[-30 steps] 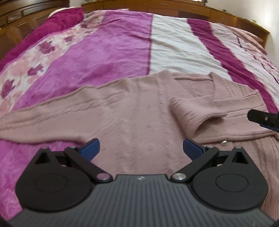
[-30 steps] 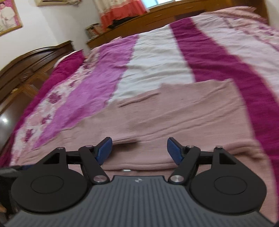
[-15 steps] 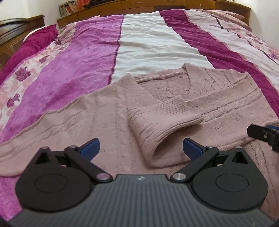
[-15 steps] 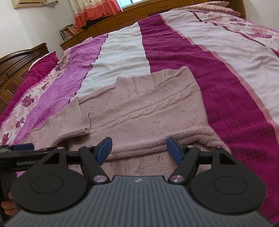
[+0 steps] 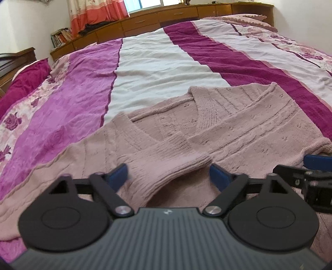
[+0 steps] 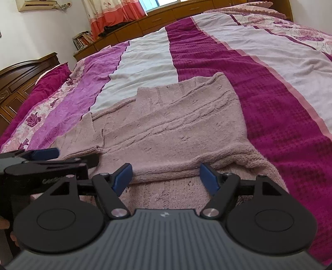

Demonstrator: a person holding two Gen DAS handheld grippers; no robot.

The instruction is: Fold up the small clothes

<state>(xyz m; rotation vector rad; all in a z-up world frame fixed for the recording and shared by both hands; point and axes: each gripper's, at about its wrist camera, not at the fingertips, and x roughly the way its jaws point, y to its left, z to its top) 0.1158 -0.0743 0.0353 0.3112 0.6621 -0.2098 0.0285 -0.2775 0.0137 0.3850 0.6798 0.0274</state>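
Note:
A dusty-pink knitted cardigan (image 5: 238, 126) lies spread on the striped bedspread (image 5: 166, 62), one sleeve folded across its front with the ribbed cuff (image 5: 172, 168) near me. My left gripper (image 5: 168, 176) is open, its blue pads on either side of that cuff. In the right wrist view the cardigan (image 6: 176, 133) has its right side folded over, with a thick folded edge (image 6: 166, 172). My right gripper (image 6: 166, 176) is open, straddling that edge. Each gripper shows in the other's view: the right one at the right edge (image 5: 315, 164), the left one at the left edge (image 6: 41, 155).
A long sleeve (image 5: 41, 187) stretches to the left over the purple stripe. A dark pink pillow (image 5: 22, 83) and a wooden headboard (image 6: 18, 76) are on the left. Wooden cabinets (image 5: 166, 14) and an orange curtain (image 5: 97, 10) stand beyond the bed.
Both grippers have swung right and come low over the cardigan. The left one now has the sleeve cuff between its pads; the right one now sits over the folded edge. Both stay open.

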